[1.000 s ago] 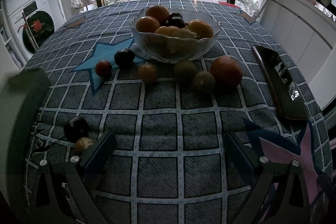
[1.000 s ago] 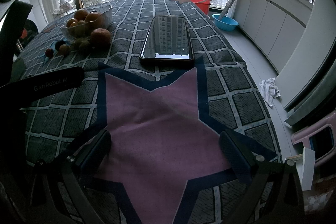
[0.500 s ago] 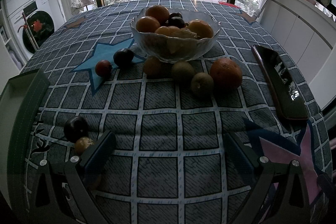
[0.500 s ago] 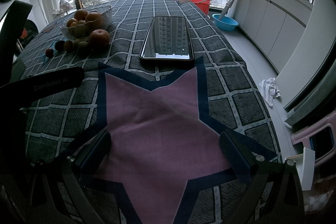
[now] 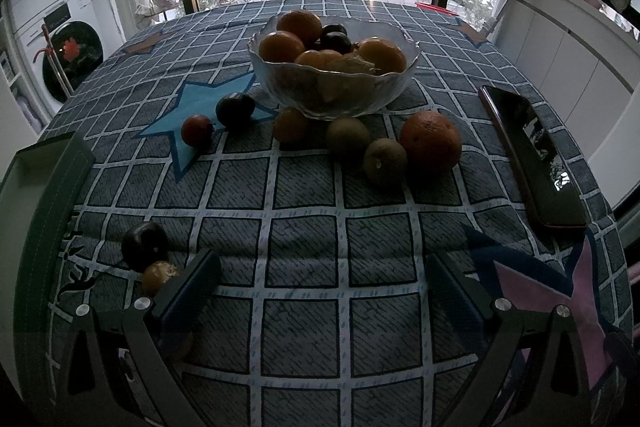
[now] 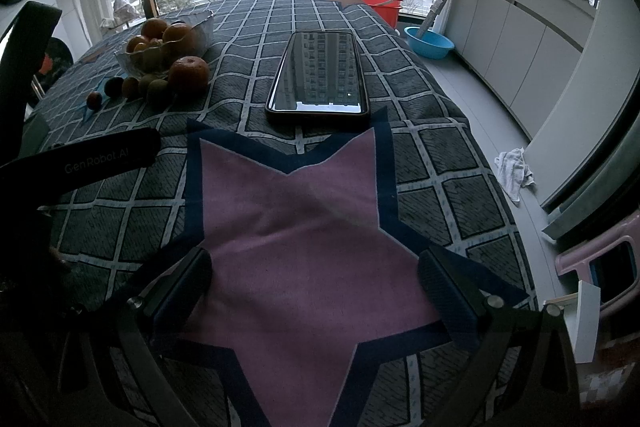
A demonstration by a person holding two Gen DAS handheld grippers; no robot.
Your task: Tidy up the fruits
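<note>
A glass bowl (image 5: 394, 93) at the table's far middle holds oranges and dark plums. Loose in front of it lie a big orange (image 5: 430, 141), two green fruits (image 5: 347, 137) (image 5: 385, 161), a small orange fruit (image 5: 291, 125), a dark plum (image 5: 235, 109) and a red fruit (image 5: 197, 130). Close by, another dark plum (image 5: 145, 246) and a small brown fruit (image 5: 158, 277) sit just left of my left gripper (image 5: 324, 287), which is open and empty. My right gripper (image 6: 316, 279) is open and empty over a pink star patch (image 6: 296, 227); the bowl (image 6: 200, 27) is far left.
A dark phone (image 5: 532, 155) (image 6: 320, 77) lies on the checked cloth right of the fruit. A grey-green box (image 5: 44, 187) stands at the left table edge. The left gripper's body (image 6: 80, 163) shows at the right view's left. Floor, a blue basin (image 6: 428, 43) and a red bucket (image 6: 380, 1) lie beyond the right edge.
The small orange fruit has rolled back against the bowl's foot. The grey-green box at the left edge has settled into place. Both grippers stay still and open.
</note>
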